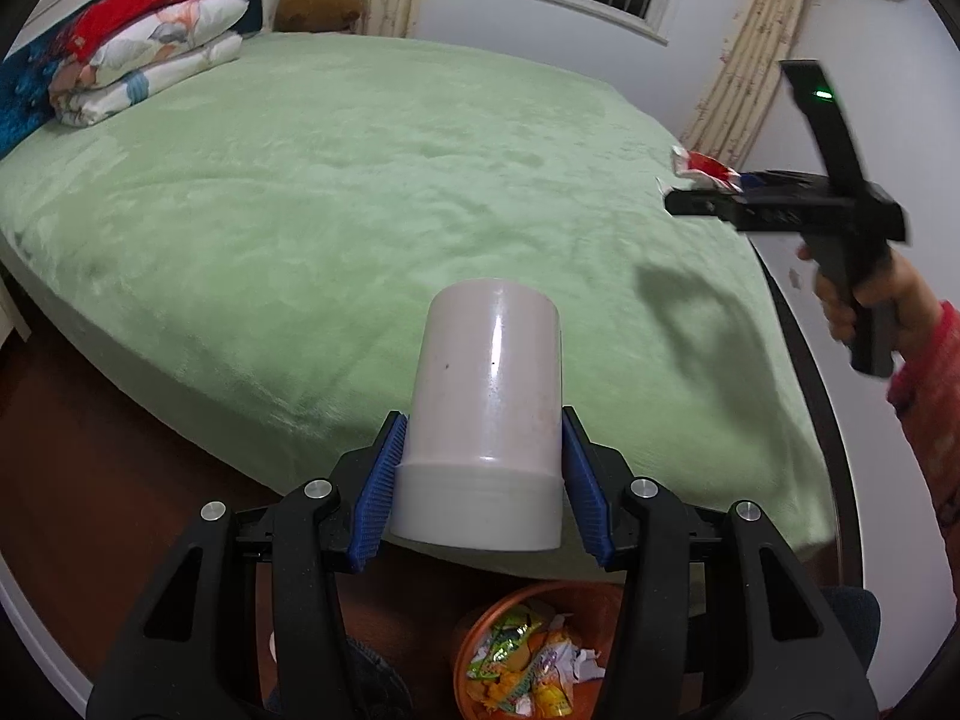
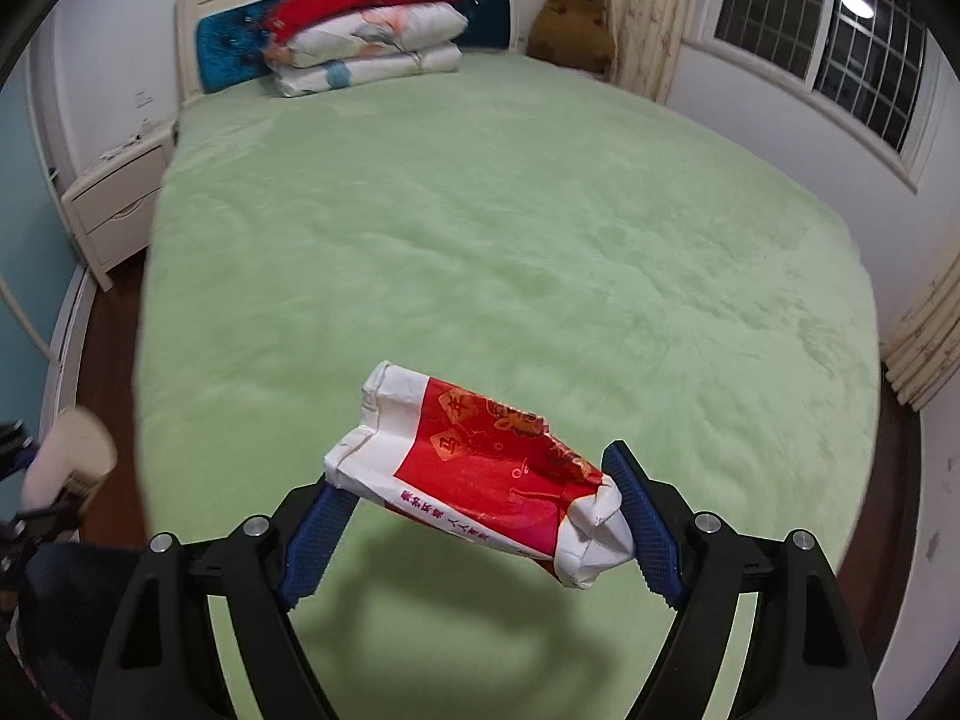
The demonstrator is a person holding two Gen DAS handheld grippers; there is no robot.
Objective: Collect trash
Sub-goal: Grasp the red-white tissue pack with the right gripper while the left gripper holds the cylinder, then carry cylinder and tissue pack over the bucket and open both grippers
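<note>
Two grippers, each loaded: the left gripper (image 1: 483, 483) clamps one stiff white jar (image 1: 486, 420) above one orange bin (image 1: 528, 654) of wrappers, while the right gripper (image 2: 480, 516), fairly wide, pinches one crumpled red-and-white pack (image 2: 480, 480) endwise above the near edge of the bed (image 2: 480, 228). Light and crushable, the pack probably handles best by its ends.

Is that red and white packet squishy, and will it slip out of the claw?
The red and white packet is probably soft and light: its ends are crumpled and it bends between the right gripper. It looks like thin paper wrapping, so squeezing would likely crush it. Held only by its ends above the bed, it might slip.
</note>
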